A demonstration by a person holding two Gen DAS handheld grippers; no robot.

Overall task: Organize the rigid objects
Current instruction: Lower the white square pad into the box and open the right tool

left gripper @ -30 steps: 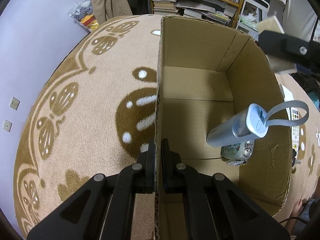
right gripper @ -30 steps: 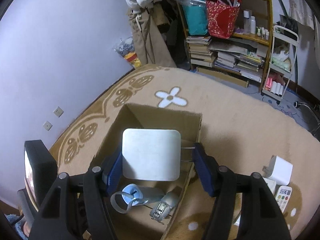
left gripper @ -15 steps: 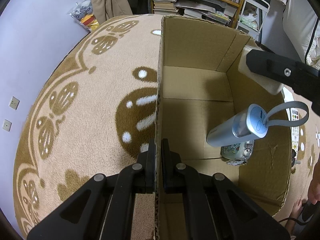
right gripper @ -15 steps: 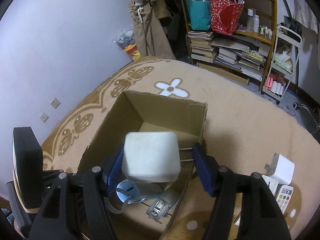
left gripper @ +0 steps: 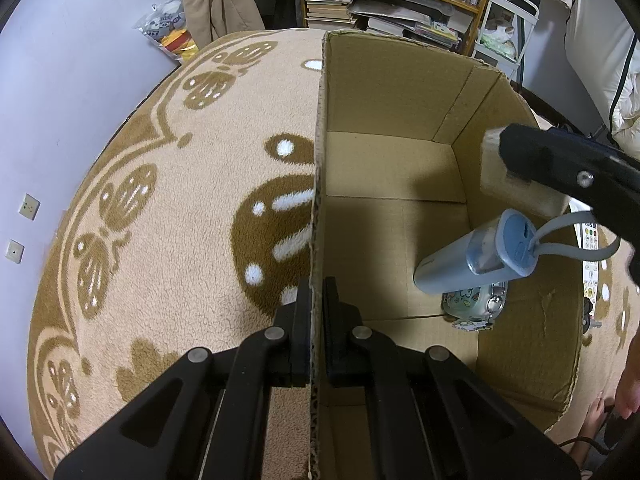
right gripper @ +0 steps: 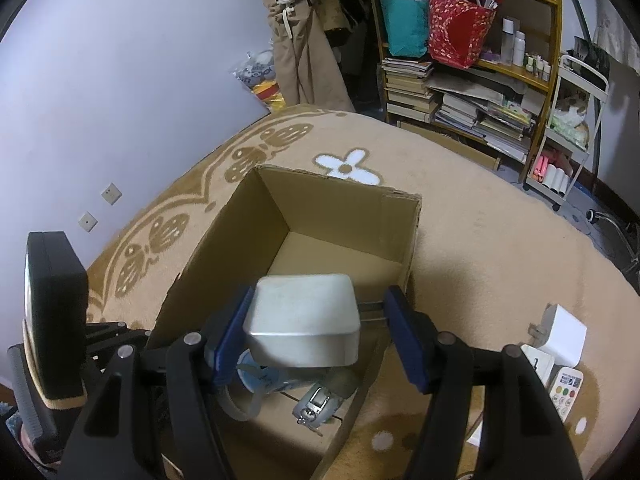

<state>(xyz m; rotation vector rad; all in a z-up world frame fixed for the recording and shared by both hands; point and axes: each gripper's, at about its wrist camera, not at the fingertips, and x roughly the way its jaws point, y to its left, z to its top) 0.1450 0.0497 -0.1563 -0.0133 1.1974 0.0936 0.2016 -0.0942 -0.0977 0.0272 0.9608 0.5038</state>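
Note:
An open cardboard box [left gripper: 400, 92] [right gripper: 344, 196] stands on the rug. My left gripper [left gripper: 317, 300] is shut on the box's left wall. My right gripper [right gripper: 316, 332] holds a white rounded rectangular box [right gripper: 302, 324] over the cardboard box's right side; its left pad touches the box, and two thin rods span the gap to the right pad. In the left wrist view the white box [left gripper: 516, 184] shows partly behind the right gripper's finger. Inside lie a pale blue bottle [left gripper: 472, 260] [right gripper: 256, 380] with a strap loop and a small printed tin [left gripper: 474, 306] [right gripper: 320, 398].
A white adapter block [right gripper: 562, 330] and a remote control [right gripper: 564, 394] lie on the rug right of the box. A bookshelf [right gripper: 460, 80] and a white trolley [right gripper: 572, 132] stand at the back. A wall with sockets runs along the left.
My right gripper has lowered the white box toward the cardboard box and tilted it, so its top and front side now show. The left gripper has not moved.

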